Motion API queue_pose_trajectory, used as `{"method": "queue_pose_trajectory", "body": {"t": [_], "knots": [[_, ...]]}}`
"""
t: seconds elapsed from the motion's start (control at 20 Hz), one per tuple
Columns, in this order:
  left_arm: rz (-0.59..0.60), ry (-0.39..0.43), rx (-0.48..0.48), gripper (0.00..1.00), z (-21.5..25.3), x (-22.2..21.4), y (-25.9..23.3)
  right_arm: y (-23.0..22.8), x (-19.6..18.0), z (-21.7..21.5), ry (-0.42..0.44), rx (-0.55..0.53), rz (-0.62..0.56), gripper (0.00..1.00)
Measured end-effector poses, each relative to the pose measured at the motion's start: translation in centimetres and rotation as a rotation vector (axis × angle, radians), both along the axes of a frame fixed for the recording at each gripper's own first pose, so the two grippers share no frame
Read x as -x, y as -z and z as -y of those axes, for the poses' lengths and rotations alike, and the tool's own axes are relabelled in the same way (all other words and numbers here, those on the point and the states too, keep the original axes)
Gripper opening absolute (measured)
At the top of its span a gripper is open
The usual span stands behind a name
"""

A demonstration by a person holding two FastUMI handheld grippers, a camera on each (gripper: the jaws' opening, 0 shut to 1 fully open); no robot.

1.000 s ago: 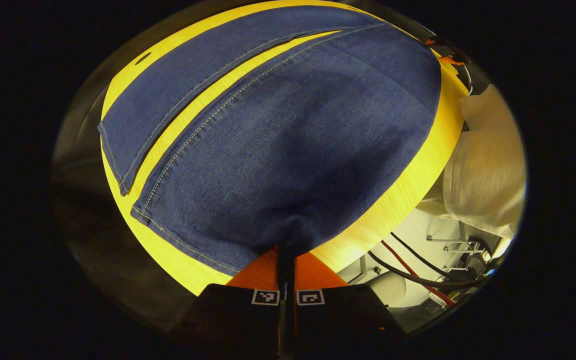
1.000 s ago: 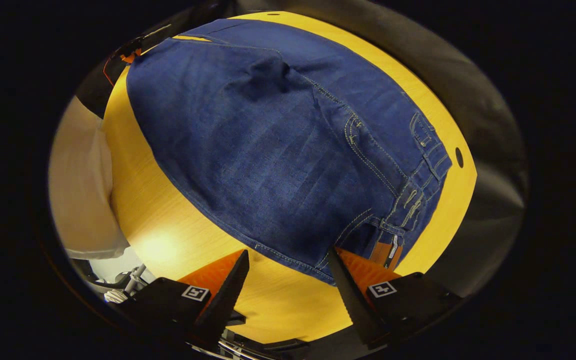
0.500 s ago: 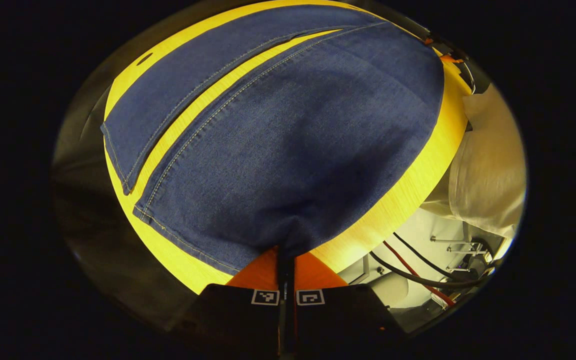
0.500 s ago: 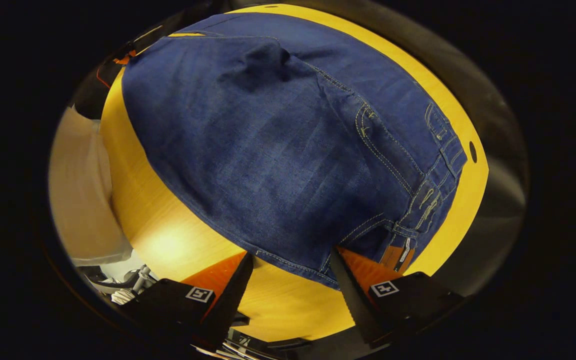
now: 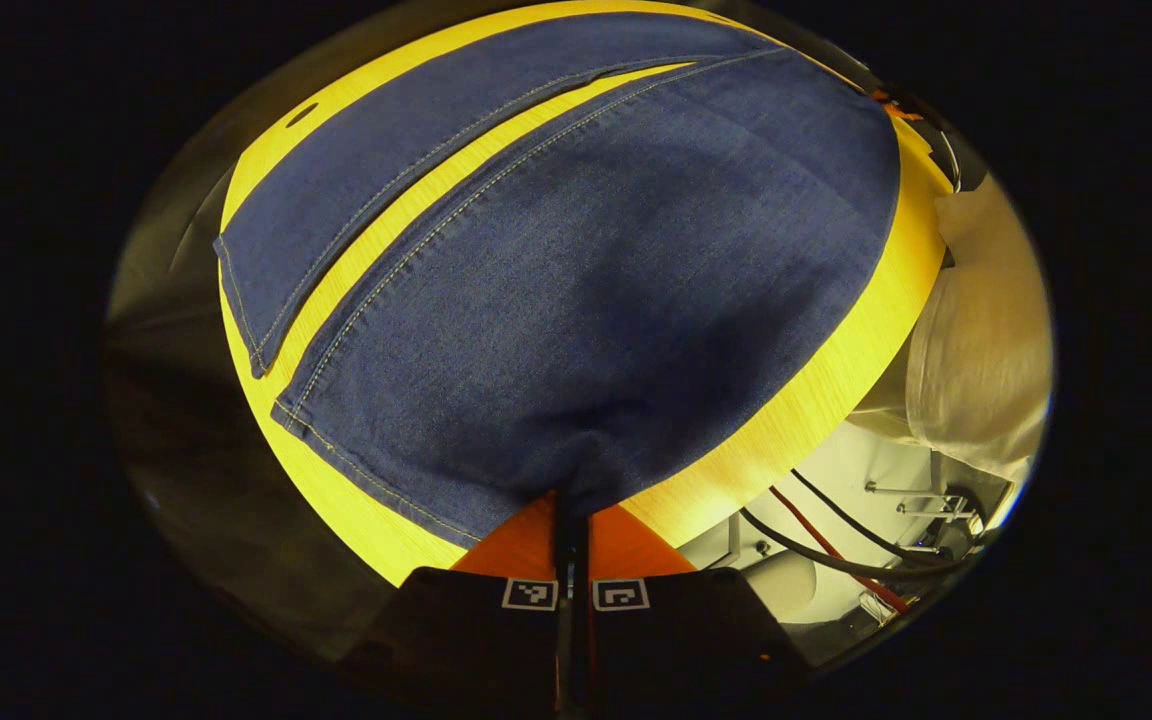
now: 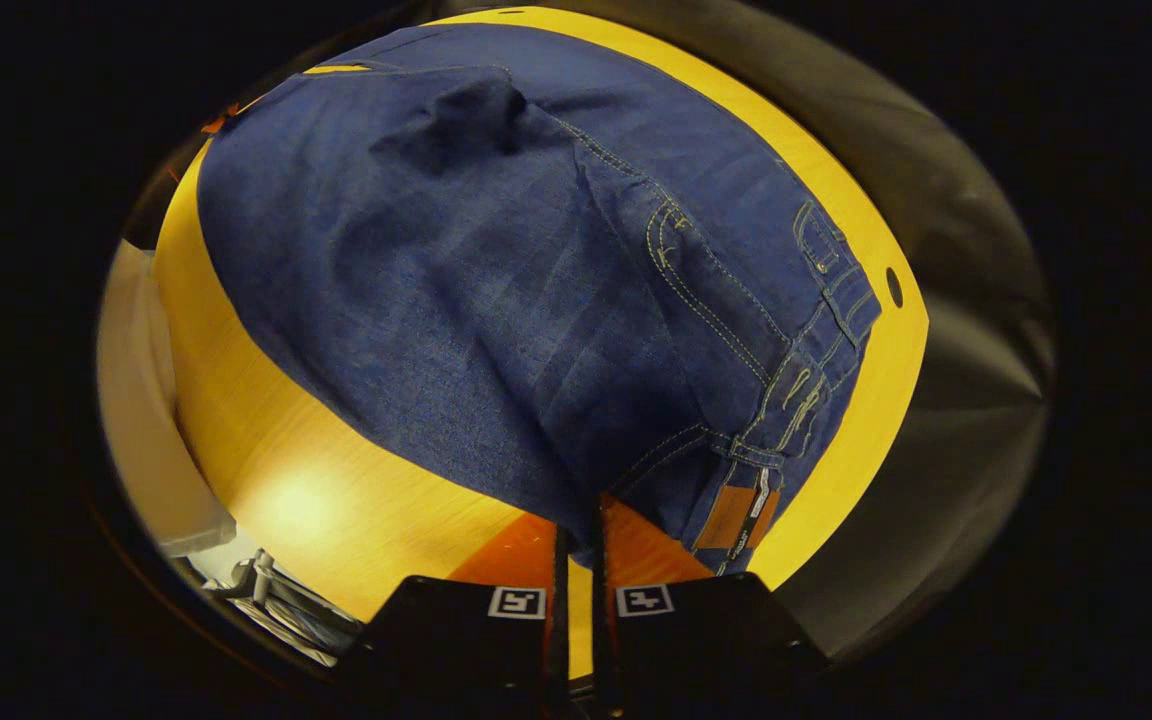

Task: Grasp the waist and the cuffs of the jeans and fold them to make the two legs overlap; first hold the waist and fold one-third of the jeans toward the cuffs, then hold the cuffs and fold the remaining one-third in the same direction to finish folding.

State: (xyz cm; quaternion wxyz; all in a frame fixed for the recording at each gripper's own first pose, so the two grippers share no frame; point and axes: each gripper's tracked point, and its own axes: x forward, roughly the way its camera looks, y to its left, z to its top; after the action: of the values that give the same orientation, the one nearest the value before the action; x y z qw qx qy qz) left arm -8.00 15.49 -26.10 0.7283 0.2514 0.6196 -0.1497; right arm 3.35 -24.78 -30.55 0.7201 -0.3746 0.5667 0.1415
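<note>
Left gripper view shows the left tool [image 5: 571, 505] clenched on the near leg's cuff of the jeans [image 5: 576, 270], the right tool [image 6: 576, 520] clenched on their waist, both legs flat and apart on the yellow surface [image 5: 816, 400]; every fold remains.

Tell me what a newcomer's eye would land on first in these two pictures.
The dark blue jeans spread over the bright yellow table, with a strip of table showing between the two legs in the left gripper view. Next, each gripper's jaws pinch the near edge of the denim: the left gripper near a cuff, the right gripper beside the brown waist patch.
</note>
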Motion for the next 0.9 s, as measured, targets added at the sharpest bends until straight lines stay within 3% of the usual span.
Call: {"method": "queue_pose_trajectory", "body": {"t": [0.15, 0.3, 0.4, 0.75, 0.9], "knots": [[0.006, -0.036, 0.026, 0.00, 0.0, 0.0, 0.0, 0.2, 0.1, 0.3, 0.054, 0.014, 0.003, 0.07], [0.010, -0.042, 0.027, 0.00, -0.1, -0.1, 0.0, 0.2, 0.0, 0.3, 0.024, 0.046, 0.028, 0.05], [0.077, -0.057, -0.013, 0.00, -0.7, -1.2, -0.4, -0.4, -0.1, -0.1, 0.053, 0.029, 0.055, 0.04], [0.324, -0.336, 0.088, 0.00, -0.2, -4.4, -5.8, -7.4, -2.7, -1.4, 0.226, -0.097, 0.281, 0.03], [0.418, -0.386, 0.054, 0.00, -1.4, -7.0, -8.4, -10.7, -5.4, -2.5, 0.253, -0.142, 0.373, 0.03]]}}
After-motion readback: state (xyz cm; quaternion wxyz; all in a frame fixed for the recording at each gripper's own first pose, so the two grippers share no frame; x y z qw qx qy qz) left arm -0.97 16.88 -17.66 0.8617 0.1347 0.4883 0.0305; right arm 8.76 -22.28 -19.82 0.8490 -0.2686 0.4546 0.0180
